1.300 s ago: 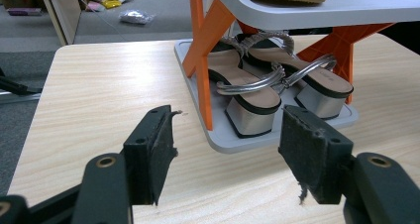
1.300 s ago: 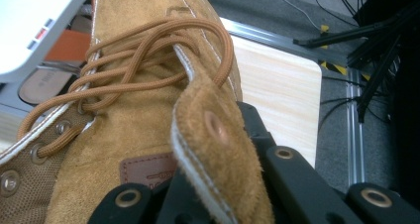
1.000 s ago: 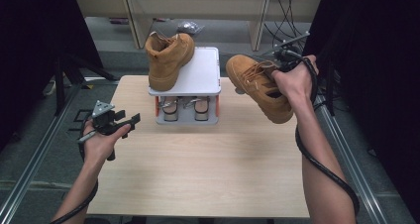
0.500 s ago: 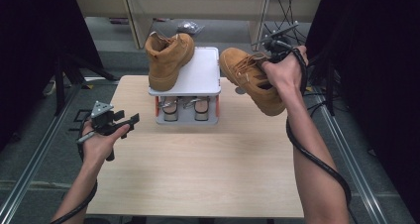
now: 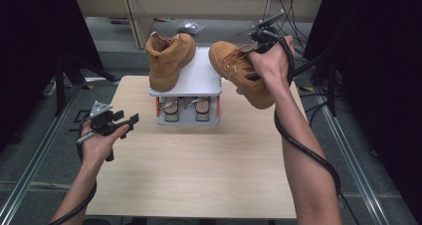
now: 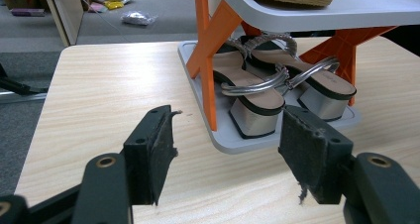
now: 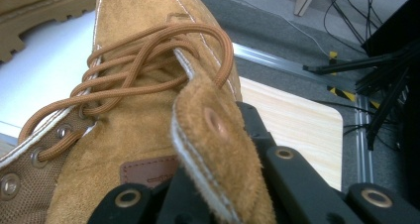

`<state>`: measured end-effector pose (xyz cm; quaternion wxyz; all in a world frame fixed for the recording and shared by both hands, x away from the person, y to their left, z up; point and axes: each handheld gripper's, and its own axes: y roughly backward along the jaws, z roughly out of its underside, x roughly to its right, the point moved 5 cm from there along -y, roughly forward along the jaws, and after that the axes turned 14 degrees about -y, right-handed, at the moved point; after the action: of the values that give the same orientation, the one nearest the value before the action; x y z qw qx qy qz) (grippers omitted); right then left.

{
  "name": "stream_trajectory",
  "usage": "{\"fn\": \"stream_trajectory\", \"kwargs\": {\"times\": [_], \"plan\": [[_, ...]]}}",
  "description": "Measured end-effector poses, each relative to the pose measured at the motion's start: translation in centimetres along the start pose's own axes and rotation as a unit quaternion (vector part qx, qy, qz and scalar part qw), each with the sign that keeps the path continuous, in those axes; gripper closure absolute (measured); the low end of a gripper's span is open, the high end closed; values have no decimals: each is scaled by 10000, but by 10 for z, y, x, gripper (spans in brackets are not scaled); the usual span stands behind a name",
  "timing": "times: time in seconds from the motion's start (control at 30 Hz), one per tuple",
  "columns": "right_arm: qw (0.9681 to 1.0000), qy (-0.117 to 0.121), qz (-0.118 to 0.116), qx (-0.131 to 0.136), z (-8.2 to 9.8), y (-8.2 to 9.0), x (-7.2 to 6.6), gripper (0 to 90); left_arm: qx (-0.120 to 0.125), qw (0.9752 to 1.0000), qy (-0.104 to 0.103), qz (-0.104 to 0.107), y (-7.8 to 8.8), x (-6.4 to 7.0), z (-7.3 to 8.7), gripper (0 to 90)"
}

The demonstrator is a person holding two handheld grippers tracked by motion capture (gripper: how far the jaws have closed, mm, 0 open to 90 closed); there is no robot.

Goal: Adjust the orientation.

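Boot (image 5: 244,70) hangs from my right fingers (image 5: 263,40), clenched on its collar flap so the sole points down, just right of the shoe rack's (image 5: 199,83) top shelf, where its mate (image 5: 166,60) stands. My left fingers (image 5: 122,125) wait released, left of the rack over the worktop (image 5: 199,170).

A two-tier shoe rack (image 5: 199,80) is set at the far middle of the table (image 5: 199,175). One boot (image 5: 168,60) is stood on the left of its top shelf; a pair of heeled sandals (image 5: 186,109) is kept on the lower tier. A second boot (image 5: 239,73) is held in the air at the rack's right edge by the right gripper (image 5: 262,36). The left gripper (image 5: 130,121) is held over the table's left side, before and left of the rack.
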<state>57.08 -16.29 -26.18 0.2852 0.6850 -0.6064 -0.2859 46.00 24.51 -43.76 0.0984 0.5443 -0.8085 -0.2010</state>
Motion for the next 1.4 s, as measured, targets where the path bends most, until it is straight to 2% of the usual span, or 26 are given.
{"fn": "stream_trajectory", "kwargs": {"times": [0.33,0.53,0.6,0.83,0.97,1.0,1.23,1.4], "plan": [[9999,-53,-36,-137,-9,-6,-19,863,8,10000,34,-16,1,-2,1,374],[9995,-200,-58,-230,-12,-12,-24,862,23,10000,35,-34,2,-3,1,374],[9997,-139,-23,-221,-13,-14,-24,863,24,10000,44,-34,2,-3,2,375],[9993,-231,16,-304,-17,-18,-31,861,22,10000,39,-32,2,-4,2,374],[9994,-193,-13,-297,-20,-20,-37,861,-1,10000,48,-44,4,-4,3,375],[9991,-261,-35,-336,-21,-20,-39,861,40,10000,67,-38,4,-5,3,375],[9992,-234,-4,-337,-26,-24,-47,861,15,10000,79,-55,5,-6,6,375],[9985,-365,7,-403,-29,-28,-53,860,24,10000,81,-49,5,-6,6,374]]}}
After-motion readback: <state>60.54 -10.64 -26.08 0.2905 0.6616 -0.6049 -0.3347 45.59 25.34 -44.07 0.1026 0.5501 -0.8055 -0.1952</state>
